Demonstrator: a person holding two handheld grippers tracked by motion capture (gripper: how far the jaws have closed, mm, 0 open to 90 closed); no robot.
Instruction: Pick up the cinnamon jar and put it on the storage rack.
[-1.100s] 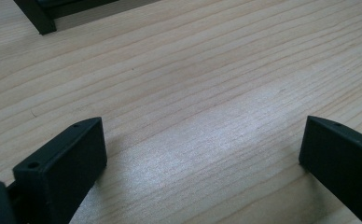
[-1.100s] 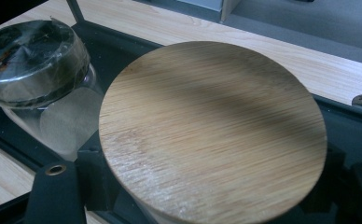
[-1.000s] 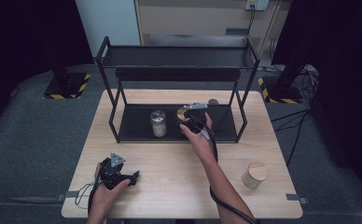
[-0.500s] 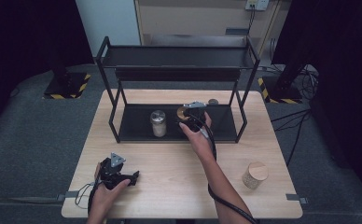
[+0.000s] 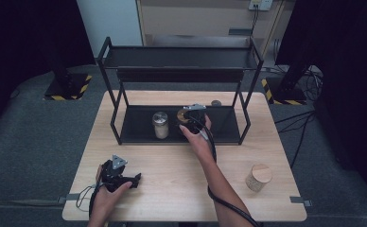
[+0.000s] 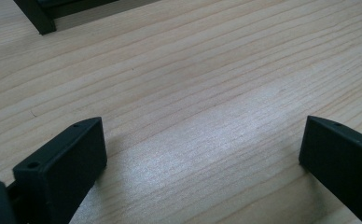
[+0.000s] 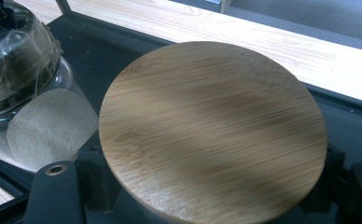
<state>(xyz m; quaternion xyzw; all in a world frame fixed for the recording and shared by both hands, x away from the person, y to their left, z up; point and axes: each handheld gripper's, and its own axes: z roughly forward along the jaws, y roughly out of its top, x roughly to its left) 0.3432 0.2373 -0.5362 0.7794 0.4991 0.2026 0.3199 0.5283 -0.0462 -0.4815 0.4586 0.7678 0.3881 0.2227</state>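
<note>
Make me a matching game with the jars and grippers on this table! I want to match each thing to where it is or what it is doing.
Things:
1. steel-lid jar
2. wood-lid jar
3. lone jar
4. left gripper

Places or states:
A. open, over bare tabletop
B. on the table's right front part, outside the rack
C. held by the right gripper on the rack's lower shelf
D. standing free on the lower shelf, to the left of the held jar

Pairs: 1-D, 2-C, 3-B, 4-A
</note>
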